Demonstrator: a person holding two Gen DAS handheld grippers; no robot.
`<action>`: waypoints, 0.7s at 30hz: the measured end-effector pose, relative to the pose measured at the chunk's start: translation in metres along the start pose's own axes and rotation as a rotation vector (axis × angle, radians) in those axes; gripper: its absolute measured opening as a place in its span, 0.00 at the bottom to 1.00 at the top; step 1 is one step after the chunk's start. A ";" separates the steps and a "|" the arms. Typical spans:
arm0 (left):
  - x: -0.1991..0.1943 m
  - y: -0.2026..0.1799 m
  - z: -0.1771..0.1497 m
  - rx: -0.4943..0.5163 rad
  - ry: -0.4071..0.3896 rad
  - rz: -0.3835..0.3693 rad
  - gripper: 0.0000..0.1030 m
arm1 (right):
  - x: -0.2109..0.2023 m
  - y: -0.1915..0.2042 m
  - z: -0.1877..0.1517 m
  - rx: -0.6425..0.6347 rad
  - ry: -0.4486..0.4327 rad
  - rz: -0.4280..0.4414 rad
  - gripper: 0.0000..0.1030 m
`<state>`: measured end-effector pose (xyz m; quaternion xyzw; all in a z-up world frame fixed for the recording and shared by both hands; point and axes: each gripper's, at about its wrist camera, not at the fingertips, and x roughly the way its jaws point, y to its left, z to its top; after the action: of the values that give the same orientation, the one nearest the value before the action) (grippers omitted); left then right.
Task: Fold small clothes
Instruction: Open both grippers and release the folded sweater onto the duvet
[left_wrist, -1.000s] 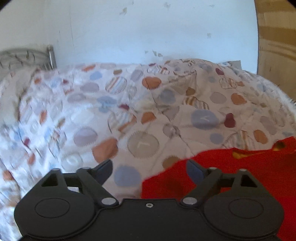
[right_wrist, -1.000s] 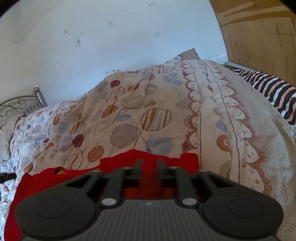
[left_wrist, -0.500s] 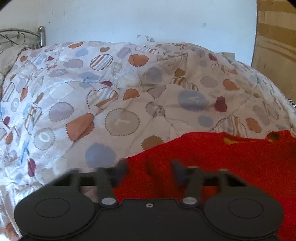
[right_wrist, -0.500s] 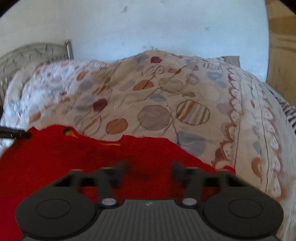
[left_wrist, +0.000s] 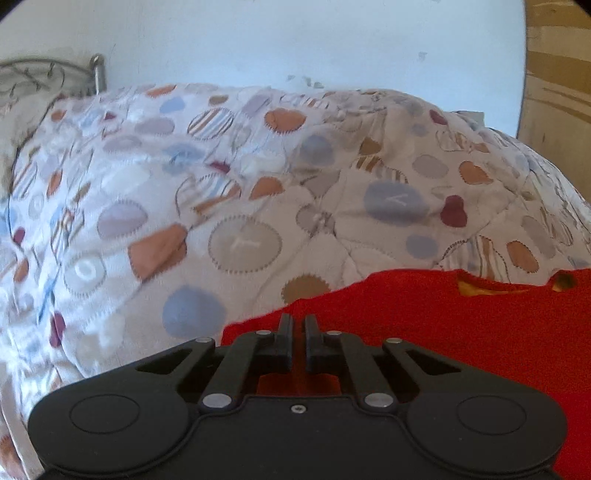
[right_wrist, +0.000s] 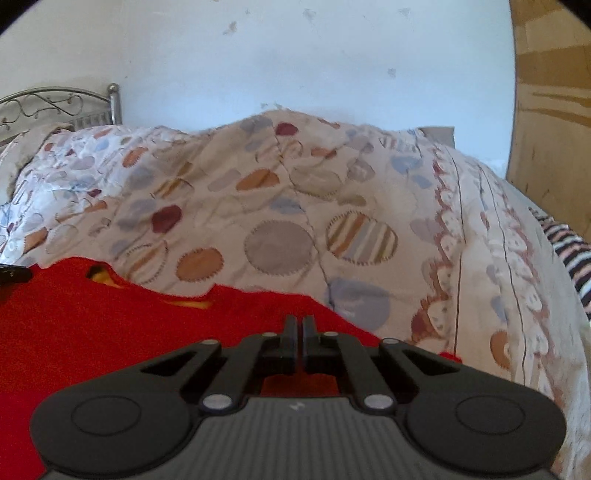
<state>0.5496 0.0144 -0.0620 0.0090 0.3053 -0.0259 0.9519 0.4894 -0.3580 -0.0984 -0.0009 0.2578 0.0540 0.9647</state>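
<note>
A patterned quilt (left_wrist: 258, 206) covers the bed. The red garment (left_wrist: 461, 325) lies at 5 o'clock in the left view. Left gripper (left_wrist: 298, 322) and right gripper (right_wrist: 298, 322) each pinch its near edge. It looks soft and light; corners seem the best hold.

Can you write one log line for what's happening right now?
left hand-held gripper: shut on red garment | right hand-held gripper: shut on it | lying on quilt

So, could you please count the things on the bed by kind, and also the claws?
Red garment: 1
Patterned quilt: 1
Striped cloth at the right edge: 1
Claws: 2, left claw and right claw, both closed on the garment's near edge
Total: 5
</note>
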 end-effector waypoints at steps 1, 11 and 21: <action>-0.001 0.000 0.000 -0.002 -0.003 0.001 0.06 | 0.001 -0.001 -0.001 0.005 0.002 -0.003 0.03; -0.038 0.003 0.006 -0.036 0.008 -0.006 0.79 | -0.032 -0.003 0.003 0.055 -0.022 -0.028 0.49; -0.112 -0.002 -0.005 -0.050 0.001 0.038 0.99 | -0.119 0.013 0.001 0.103 -0.143 -0.038 1.00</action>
<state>0.4561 0.0176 -0.0010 -0.0093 0.3062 -0.0002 0.9519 0.3862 -0.3575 -0.0385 0.0478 0.1905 0.0223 0.9803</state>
